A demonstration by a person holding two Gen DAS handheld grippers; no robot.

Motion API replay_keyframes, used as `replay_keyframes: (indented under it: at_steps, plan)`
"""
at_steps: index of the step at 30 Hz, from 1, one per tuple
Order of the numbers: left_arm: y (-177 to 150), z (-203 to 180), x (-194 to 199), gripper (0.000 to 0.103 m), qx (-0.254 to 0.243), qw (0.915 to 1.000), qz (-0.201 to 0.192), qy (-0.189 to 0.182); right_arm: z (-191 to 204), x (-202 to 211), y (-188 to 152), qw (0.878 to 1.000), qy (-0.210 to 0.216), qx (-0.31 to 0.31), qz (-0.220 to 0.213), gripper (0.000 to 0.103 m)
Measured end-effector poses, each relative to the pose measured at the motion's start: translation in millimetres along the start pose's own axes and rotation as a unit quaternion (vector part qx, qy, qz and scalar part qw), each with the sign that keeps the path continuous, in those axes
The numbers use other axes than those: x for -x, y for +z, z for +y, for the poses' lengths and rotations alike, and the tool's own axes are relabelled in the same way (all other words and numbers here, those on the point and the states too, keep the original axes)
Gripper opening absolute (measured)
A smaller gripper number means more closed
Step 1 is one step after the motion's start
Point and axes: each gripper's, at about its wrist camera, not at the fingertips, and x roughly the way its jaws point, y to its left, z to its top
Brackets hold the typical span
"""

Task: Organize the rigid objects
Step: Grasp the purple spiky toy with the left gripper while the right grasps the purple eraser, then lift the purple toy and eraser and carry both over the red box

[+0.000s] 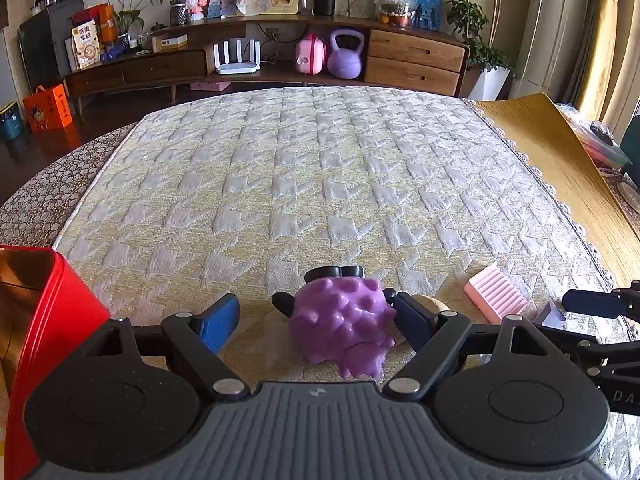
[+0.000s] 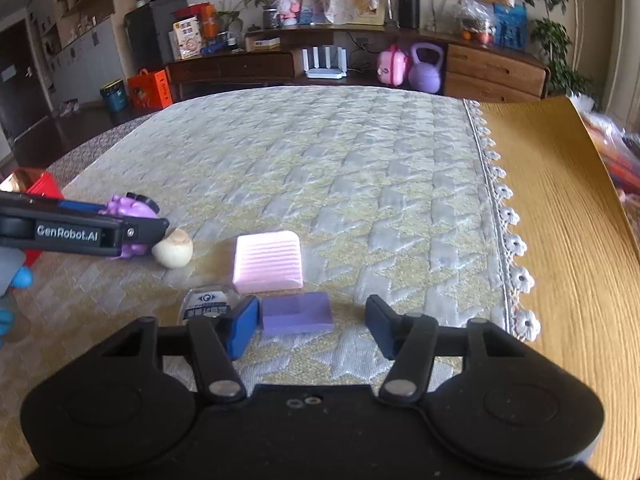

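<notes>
Straddling the purple spiky toy (image 1: 340,320) with our wide-open left gripper (image 1: 316,320) and the lilac block (image 2: 297,313) with the half-open, empty right gripper (image 2: 312,326), we ready both for the red tin (image 1: 52,320) (far left).

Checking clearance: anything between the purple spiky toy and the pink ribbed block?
Yes: a cream round object lies between purple spiky toy and pink ribbed block, clearest in the right wrist view.

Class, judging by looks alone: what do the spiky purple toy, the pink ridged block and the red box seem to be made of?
Spiky purple toy: probably moulded soft plastic or rubber; smooth, slightly glossy bumps.
Pink ridged block: likely plastic, possibly foam; matte, even ridges.
Red box: seemingly painted tin; glossy wall, mirror-like inside.
</notes>
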Motion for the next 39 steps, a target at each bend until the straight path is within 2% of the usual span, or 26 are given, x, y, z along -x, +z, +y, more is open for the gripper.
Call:
replay_keyframes:
  at_steps: [3,5,6,10,19,30,39]
  plan:
    - [-1.7,0.5,0.9,0.077,-0.006,1.0,-0.004,-0.004,4.1,1.3,-0.9,1.0,-0.002,0.011,-0.001,0.044]
    - [-2.2,-2.2,1.2,0.065,-0.016,0.9998,-0.003,-0.009,6.7,1.4,-1.3,1.0,-0.003,0.017,-0.002,0.04]
    - [-3.6,-4.8,1.5,0.064,-0.022,0.9997,-0.002,-0.008,8.0,1.6,-1.4,1.0,-0.003,0.02,-0.002,0.037]
    - [-5.1,-9.9,3.5,0.063,-0.035,0.9994,-0.004,-0.004,9.2,2.8,-1.1,1.0,-0.005,0.017,-0.001,0.036]
    - [-1.8,-4.8,16.7,0.063,-0.025,0.9996,0.008,0.006,7.3,23.6,4.3,1.0,-0.003,-0.009,-0.013,0.036]
    - [-0.3,3.7,69.8,0.063,-0.012,0.9999,0.003,-0.007,37.6,75.6,16.5,0.999,0.022,-0.012,-0.034,0.036]
    - [-10.4,21.6,122.5,0.063,0.0,0.9999,-0.008,-0.014,82.1,114.1,24.4,0.998,0.044,0.011,-0.049,0.036]
